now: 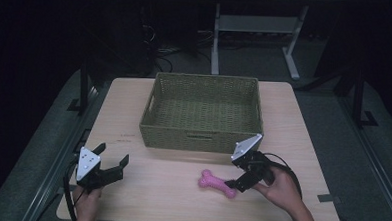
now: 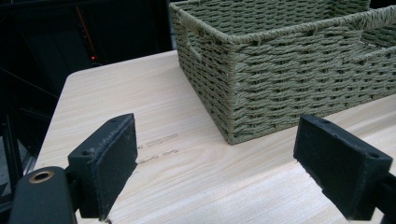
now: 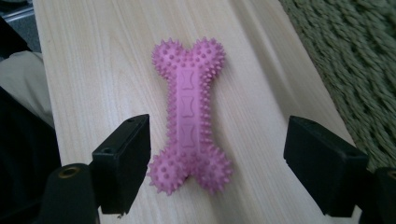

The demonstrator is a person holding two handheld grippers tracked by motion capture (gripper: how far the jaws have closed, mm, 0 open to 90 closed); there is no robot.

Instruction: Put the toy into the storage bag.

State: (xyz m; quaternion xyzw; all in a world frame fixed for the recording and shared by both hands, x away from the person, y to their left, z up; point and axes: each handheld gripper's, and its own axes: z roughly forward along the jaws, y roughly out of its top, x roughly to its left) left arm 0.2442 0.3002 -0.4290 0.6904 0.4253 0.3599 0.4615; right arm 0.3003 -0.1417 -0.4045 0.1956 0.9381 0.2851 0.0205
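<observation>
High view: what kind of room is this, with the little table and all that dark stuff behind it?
Probably a lab or workshop set up for recording. A small wooden table holds a woven basket and a pink bone toy, with cables and a desk frame on the floor behind.

Both grippers held low, jaws spread wide

The left gripper (image 1: pixel 113 159) is gripped from below by the left hand (image 1: pixel 87 198) near the front left corner. The right gripper (image 1: pixel 233 184) is angled leftward by the right hand (image 1: pixel 280 189), its jaws parted.
</observation>
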